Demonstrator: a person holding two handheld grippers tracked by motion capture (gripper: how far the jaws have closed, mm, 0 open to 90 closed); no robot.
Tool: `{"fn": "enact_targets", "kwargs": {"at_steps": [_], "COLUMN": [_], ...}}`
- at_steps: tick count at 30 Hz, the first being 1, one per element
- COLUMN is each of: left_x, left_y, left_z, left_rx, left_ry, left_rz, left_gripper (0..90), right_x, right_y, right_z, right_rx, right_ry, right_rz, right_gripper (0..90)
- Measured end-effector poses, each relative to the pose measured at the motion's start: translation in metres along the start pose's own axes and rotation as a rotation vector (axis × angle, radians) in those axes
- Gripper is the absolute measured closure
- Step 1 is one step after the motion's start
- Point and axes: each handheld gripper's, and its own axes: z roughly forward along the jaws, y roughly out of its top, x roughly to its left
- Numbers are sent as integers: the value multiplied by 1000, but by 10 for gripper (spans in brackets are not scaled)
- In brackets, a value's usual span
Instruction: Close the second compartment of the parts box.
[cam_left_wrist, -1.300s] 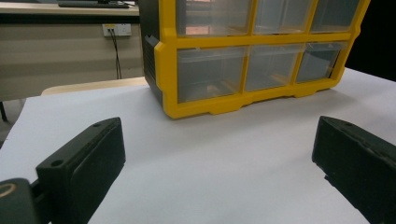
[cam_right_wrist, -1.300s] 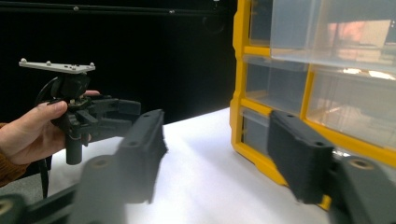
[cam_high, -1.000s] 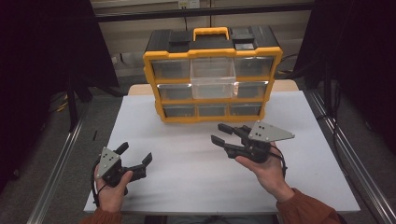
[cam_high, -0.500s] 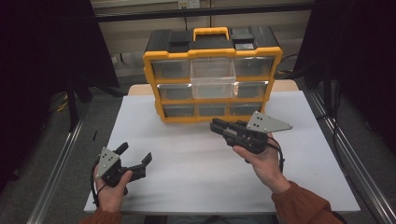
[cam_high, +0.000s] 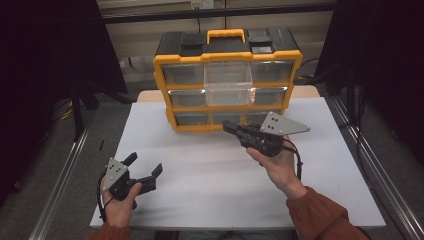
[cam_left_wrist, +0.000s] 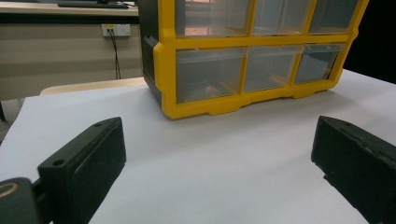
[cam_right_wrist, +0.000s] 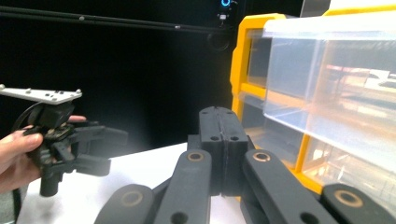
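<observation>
From above, one yellow drawer box (cam_high: 227, 80) sits at 12 o'clock on the white tabletop (cam_high: 210, 175). One clear drawer (cam_high: 227, 82) sticks out. The right claw (cam_high: 227, 126) has just squeezed closed, holding nothing, right by the box's bottom edge.

The left claw (cam_left_wrist: 219, 172) stays spread wide over bare tabletop.

The right claw's (cam_right_wrist: 218, 135) view shows two pads pressed together, drawer at 2 o'clock.

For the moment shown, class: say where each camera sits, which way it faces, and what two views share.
High view: above the table, looking forward and down; both hands, left gripper, right gripper.
Left gripper view: rides the left gripper, jaws wide apart, facing the yellow drawer cabinet.
Right gripper view: rides the right gripper, jaws shut, beside the cabinet's pulled-out clear drawer.
Shared: the cabinet.
</observation>
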Motion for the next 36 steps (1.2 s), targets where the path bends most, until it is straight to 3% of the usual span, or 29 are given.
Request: {"fn": "enact_targets", "kwargs": {"at_steps": [6,10,36], "left_x": [1,1,1], "left_y": [0,0,0], "left_z": [0,0,-1], "left_rx": [8,8,-1], "left_ry": [0,1,5], "left_rz": [9,9,0], "left_gripper": [32,32,33], "right_x": [-8,-14,-38], "right_y": [4,6,-1], "right_z": [3,6,20], "right_rx": [-8,14,24], "right_ry": [-31,-53,-119], "right_rz": [5,-29,-1], "right_gripper": [900,900,900]}}
